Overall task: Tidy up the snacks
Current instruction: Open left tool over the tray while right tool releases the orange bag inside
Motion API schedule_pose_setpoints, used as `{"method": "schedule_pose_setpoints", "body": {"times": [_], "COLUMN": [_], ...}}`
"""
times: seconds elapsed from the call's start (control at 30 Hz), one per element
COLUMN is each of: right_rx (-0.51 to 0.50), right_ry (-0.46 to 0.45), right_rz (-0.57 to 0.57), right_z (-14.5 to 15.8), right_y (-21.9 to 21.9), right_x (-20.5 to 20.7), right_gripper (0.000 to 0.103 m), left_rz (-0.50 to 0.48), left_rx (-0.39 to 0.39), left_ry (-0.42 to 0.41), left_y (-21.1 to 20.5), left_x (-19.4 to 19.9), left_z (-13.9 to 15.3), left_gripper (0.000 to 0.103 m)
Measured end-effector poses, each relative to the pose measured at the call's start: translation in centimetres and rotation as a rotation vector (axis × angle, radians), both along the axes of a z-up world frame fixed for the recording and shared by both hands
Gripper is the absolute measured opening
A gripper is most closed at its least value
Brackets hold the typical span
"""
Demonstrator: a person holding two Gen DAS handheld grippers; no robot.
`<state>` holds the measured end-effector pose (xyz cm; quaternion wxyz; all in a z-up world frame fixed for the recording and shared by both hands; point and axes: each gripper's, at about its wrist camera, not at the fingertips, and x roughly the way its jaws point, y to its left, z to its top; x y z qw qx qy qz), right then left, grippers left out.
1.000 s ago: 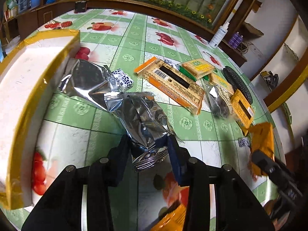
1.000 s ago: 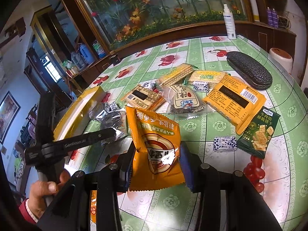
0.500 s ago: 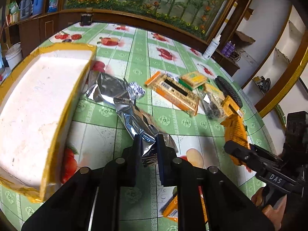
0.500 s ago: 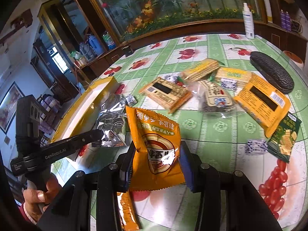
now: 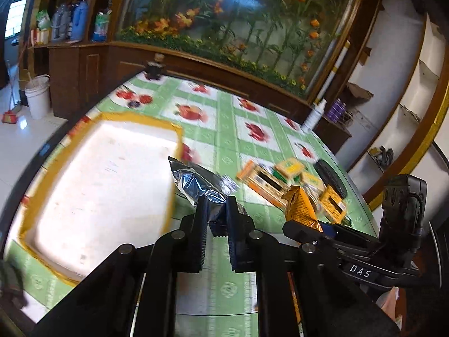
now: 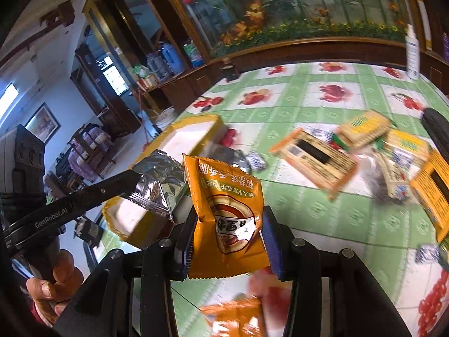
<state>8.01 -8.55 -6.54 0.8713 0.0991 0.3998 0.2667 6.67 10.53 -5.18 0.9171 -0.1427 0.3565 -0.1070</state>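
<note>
Silver packet [image 5: 196,184] now aloft, perhaps (blurred) over tray [image 5: 98,174], between left gripper [image 5: 217,216] pads.

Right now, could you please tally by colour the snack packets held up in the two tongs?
Silver foil packet, in the left tongs: 1
Orange packet, in the right tongs: 1
Total: 2
</note>
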Motion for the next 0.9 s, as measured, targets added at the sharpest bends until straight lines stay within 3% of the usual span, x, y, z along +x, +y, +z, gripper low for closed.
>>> {"method": "schedule_pose_setpoints", "body": {"times": [0.13,0.27,0.43,0.57,0.63,0.67,0.7,0.73,0.77,0.9], "right_rx": [0.040,0.060,-0.004,-0.052,-0.069,-0.065,-0.057,-0.046,-0.035,0.015], "right_ry": [-0.003,0.042,0.078,0.085,0.083,0.083,0.084,0.085,0.088,0.027], "right_rz": [0.083,0.181,0.252,0.248,0.243,0.241,0.238,0.237,0.236,0.196], "right_z": [0.6,-0.4,-2.7,-3.6,-3.8,-3.7,-3.6,-3.4,-3.3,-1.5], "right_y": [4.3,10.1,15.8,17.4,17.5,17.4,17.2,17.0,16.8,14.5], "right_x": [1.4,3.2,4.4,5.1,5.2,5.3,5.3,5.4,5.5,4.4], "right_gripper": [0.044,0.044,0.044,0.052,0.054,0.056,0.062,0.069,0.070,0.071], "left_rz": [0.104,0.172,0.233,0.272,0.293,0.303,0.314,0.330,0.338,0.342], "left_rx": [0.045,0.062,0.147,0.205,0.238,0.254,0.273,0.293,0.301,0.297], "left_ry": [-0.006,0.054,0.113,0.131,0.144,0.145,0.140,0.126,0.102,0.003], "left_y": [4.2,7.2,8.5,9.5,10.0,10.1,10.1,10.0,9.9,9.4], "left_x": [-0.4,0.0,0.0,-0.4,-0.4,-0.5,-0.7,-1.0,-1.3,-2.6], "left_z": [0.3,-1.7,-4.6,-5.7,-5.9,-5.9,-5.9,-5.7,-5.4,-3.8], "left_gripper": [0.010,0.010,0.010,0.013,0.023,0.039,0.065,0.075,0.079,0.079]}}
